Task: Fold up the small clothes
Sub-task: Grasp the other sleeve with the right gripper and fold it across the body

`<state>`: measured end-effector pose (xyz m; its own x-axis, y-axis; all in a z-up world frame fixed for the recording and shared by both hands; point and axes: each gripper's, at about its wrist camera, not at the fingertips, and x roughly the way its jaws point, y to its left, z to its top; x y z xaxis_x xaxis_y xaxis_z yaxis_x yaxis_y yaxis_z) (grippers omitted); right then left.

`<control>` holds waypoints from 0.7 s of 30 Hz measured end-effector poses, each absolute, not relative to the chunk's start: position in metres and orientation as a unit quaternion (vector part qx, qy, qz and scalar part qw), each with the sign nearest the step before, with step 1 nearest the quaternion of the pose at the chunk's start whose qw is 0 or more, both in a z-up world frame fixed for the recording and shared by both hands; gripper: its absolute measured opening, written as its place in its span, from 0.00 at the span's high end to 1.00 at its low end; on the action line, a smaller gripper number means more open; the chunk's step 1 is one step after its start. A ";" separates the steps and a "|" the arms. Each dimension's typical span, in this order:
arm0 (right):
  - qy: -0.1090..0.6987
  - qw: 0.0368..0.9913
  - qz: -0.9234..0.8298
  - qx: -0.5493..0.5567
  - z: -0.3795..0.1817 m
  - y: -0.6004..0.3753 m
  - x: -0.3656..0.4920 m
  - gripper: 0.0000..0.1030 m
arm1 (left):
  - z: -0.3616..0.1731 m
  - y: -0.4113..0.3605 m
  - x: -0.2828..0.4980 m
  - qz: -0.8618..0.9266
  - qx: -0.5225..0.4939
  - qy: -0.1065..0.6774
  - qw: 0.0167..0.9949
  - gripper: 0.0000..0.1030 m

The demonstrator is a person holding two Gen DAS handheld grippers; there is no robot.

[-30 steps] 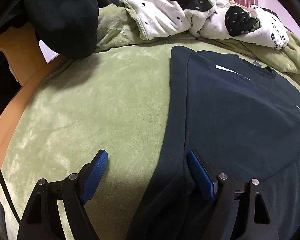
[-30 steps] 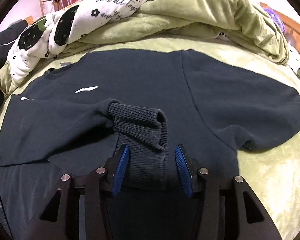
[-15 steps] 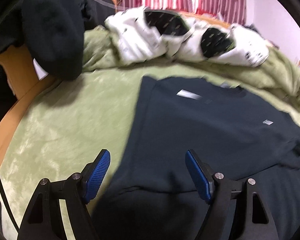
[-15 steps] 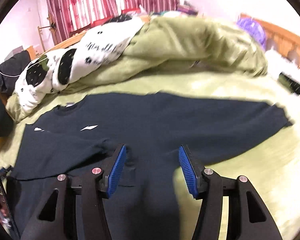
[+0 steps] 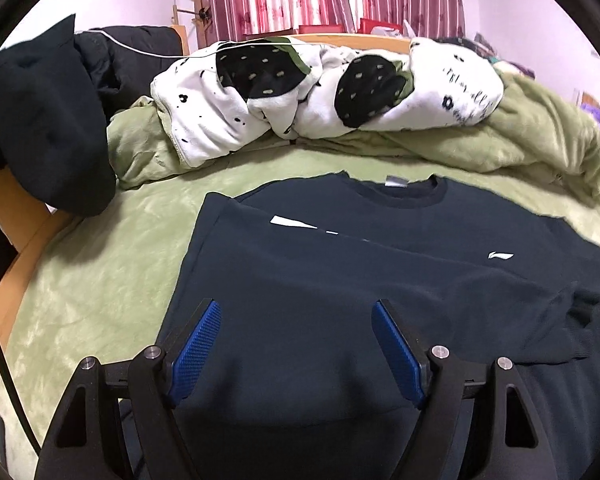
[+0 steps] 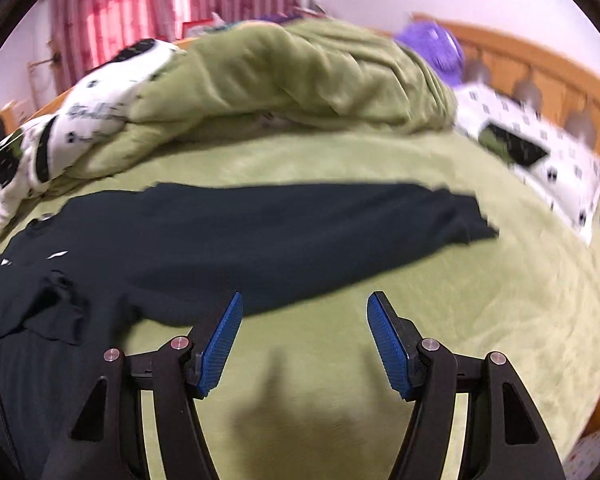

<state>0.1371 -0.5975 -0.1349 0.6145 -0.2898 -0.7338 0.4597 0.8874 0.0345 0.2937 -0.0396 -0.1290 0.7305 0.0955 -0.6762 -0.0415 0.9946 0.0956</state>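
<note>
A dark navy sweatshirt (image 5: 340,280) lies flat on the green bed cover (image 5: 112,264), collar toward the far side. One sleeve is folded across its chest, the ribbed cuff (image 5: 588,312) resting at the right. My left gripper (image 5: 296,344) is open and empty, above the sweatshirt's lower body. In the right wrist view the sweatshirt (image 6: 204,248) stretches its other sleeve (image 6: 440,212) out to the right. My right gripper (image 6: 304,332) is open and empty, over bare bed cover (image 6: 420,280) just in front of that sleeve.
A white and black spotted blanket (image 5: 320,92) and a bunched green quilt (image 6: 292,76) lie along the far side. A black garment (image 5: 44,120) hangs at the left over the wooden bed frame (image 5: 16,224). A patterned pillow (image 6: 536,152) and wooden headboard (image 6: 548,76) are at the right.
My right gripper let go of the folded sleeve's cuff, drew back and swung right over the bed cover. My left gripper pulled back and moved right, now over the sweatshirt's body.
</note>
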 end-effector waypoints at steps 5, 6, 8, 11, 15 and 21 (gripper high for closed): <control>0.403 0.879 -0.209 0.145 -0.179 -0.635 0.160 0.42 | -0.145 -0.042 0.304 0.067 0.034 0.372 0.925 0.26; 0.405 0.878 -0.207 0.149 -0.187 -0.640 0.168 0.42 | -0.148 -0.040 0.307 0.069 0.031 0.377 0.923 0.26; 0.410 0.874 -0.205 0.159 -0.199 -0.649 0.185 0.42 | -0.152 -0.036 0.311 0.078 0.033 0.381 0.920 0.26; 0.403 0.877 -0.205 0.162 -0.204 -0.655 0.202 0.42 | -0.156 -0.027 0.314 0.097 0.045 0.382 0.918 0.26; 0.406 0.877 -0.205 0.153 -0.206 -0.659 0.221 0.43 | -0.158 -0.010 0.316 0.112 0.042 0.386 0.915 0.26; 0.393 0.882 -0.233 0.120 -0.195 -0.652 0.230 0.87 | -0.152 0.018 0.313 0.123 0.024 0.396 0.910 0.26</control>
